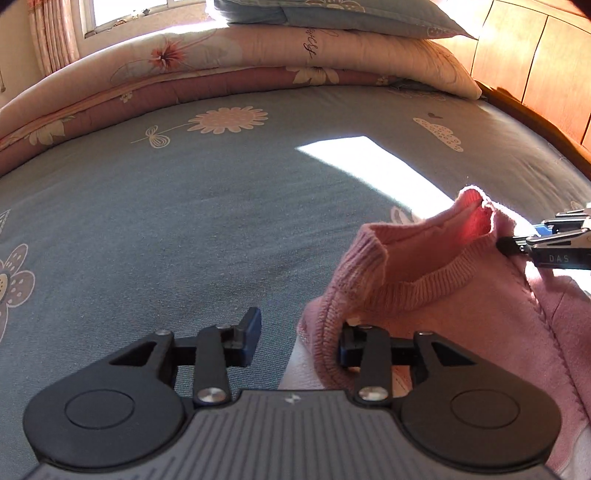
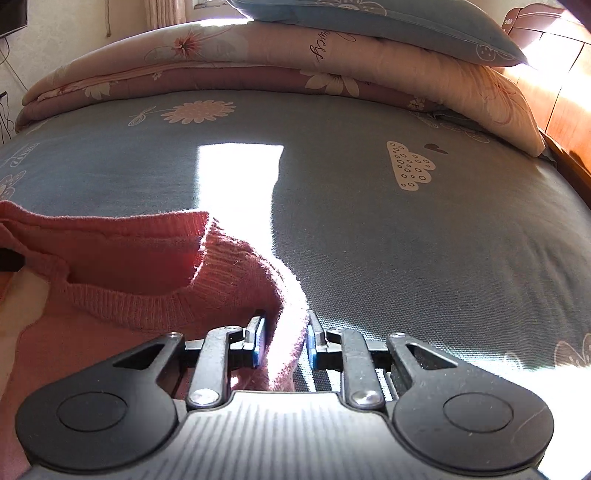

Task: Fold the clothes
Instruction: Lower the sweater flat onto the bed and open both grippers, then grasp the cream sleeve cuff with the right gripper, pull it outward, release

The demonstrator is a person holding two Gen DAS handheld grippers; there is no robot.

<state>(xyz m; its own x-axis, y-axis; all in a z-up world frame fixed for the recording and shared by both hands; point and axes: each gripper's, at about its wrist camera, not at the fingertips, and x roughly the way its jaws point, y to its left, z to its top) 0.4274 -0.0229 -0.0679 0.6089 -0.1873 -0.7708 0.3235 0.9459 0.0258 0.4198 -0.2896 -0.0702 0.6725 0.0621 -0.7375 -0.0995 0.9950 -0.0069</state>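
A pink knit sweater (image 1: 424,295) lies neckline-up on the blue-grey bed sheet (image 1: 184,221), at the lower right of the left wrist view. My left gripper (image 1: 299,339) is open. The sweater's shoulder edge drapes over its right finger (image 1: 351,347), and bare sheet shows beside its left finger (image 1: 251,332). My right gripper (image 1: 502,245) reaches the sweater's other shoulder from the right. In the right wrist view the sweater (image 2: 129,266) fills the lower left. A fold of its shoulder sits loosely between the parted jaws of the right gripper (image 2: 286,341).
A folded floral quilt (image 1: 221,74) with a blue pillow (image 1: 332,14) on top runs along the far side of the bed. A wooden headboard (image 1: 535,74) stands at the right. A bright patch of sunlight (image 2: 240,177) falls across the sheet (image 2: 369,240).
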